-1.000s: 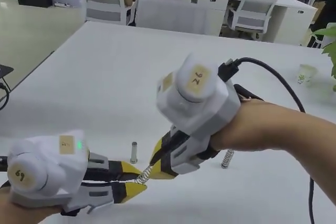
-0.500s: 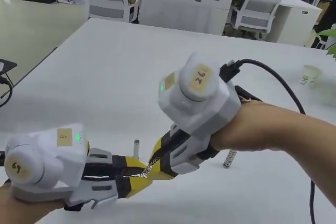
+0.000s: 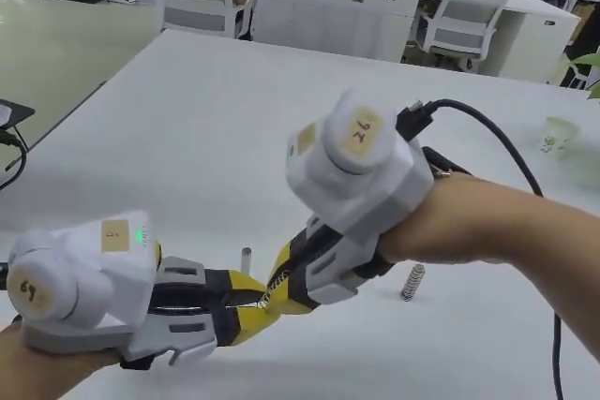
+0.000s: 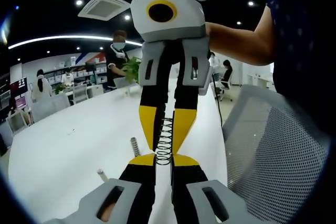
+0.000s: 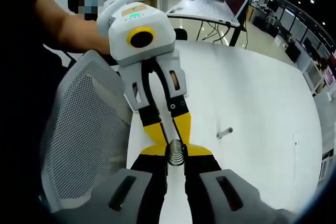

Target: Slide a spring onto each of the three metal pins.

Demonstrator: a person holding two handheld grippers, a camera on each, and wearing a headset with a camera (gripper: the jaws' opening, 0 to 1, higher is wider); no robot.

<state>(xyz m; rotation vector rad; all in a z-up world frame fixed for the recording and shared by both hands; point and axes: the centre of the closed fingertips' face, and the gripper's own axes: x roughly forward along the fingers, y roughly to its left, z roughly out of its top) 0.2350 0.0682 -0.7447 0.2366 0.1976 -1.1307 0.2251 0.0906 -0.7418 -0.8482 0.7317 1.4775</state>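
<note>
1. The left gripper (image 3: 253, 304) came in from the near left of the white table (image 3: 187, 138) and the right gripper (image 3: 286, 288) reached down from the right. Their yellow-tipped jaws met nose to nose just above the tabletop.
2. A single spring (image 3: 272, 289) bridged the two tools, running from one set of tips to the other.
3. In the left gripper view, the left gripper's jaws were nearly together and pinched the near end of the spring between their yellow tips.
4. In that same view, the right gripper's jaws flanked the far part of the coil on both sides, pressed in against it.
5. In the right gripper view, the spring appeared end-on, seated between that gripper's own tips, which were open by about the width of the coil. The left gripper's tips converged on it from the far side.
6. A bare pin (image 3: 247, 259) stood upright on the table just beyond the meeting jaws, close to the held spring but apart from it.
7. A second spring (image 3: 412, 281) stood on the table to the right, near the person's right forearm. Whether a pin ran up through it could not be told.
8. A black cable (image 3: 487, 138) arched back from the right gripper over the forearm.
9. A paper cup (image 3: 560, 133) sat on the far right of the table, well apart from the work.
</note>
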